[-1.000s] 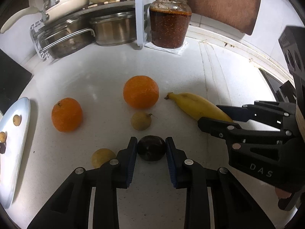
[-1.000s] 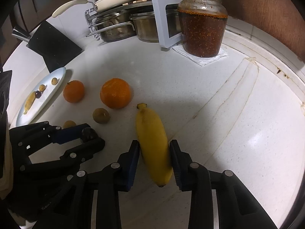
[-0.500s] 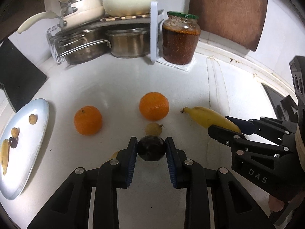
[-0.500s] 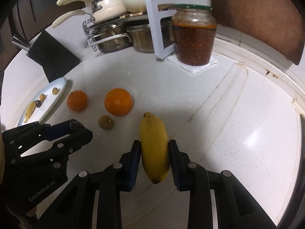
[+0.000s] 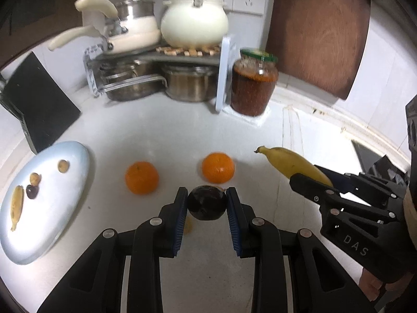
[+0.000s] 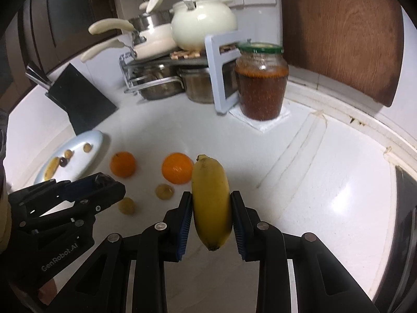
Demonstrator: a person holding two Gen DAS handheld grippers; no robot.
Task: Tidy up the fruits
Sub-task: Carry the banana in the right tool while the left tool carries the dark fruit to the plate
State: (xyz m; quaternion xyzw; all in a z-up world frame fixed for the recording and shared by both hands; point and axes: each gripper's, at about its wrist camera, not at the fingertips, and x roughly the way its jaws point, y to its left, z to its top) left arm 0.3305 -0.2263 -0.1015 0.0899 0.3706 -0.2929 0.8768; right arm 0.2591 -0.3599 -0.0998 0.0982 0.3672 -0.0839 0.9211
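Note:
My left gripper is shut on a dark round fruit, held above the white counter. My right gripper is shut on a yellow banana, also lifted; the same banana shows at the right of the left wrist view. Two oranges lie on the counter beyond the fingers. Two small yellowish fruits lie nearer. An oval pale plate at the left carries a small banana, a dark fruit and two small brown fruits.
A jar of dark red preserve stands on a white cloth at the back. Left of it a rack holds steel pots, a cream pan and a white pot. A black knife block stands far left, a wooden board leans at the back right.
Both grippers have risen from the counter with their fruits, so the oranges, the plate and the rack now sit lower and smaller, and more of the back wall shows.

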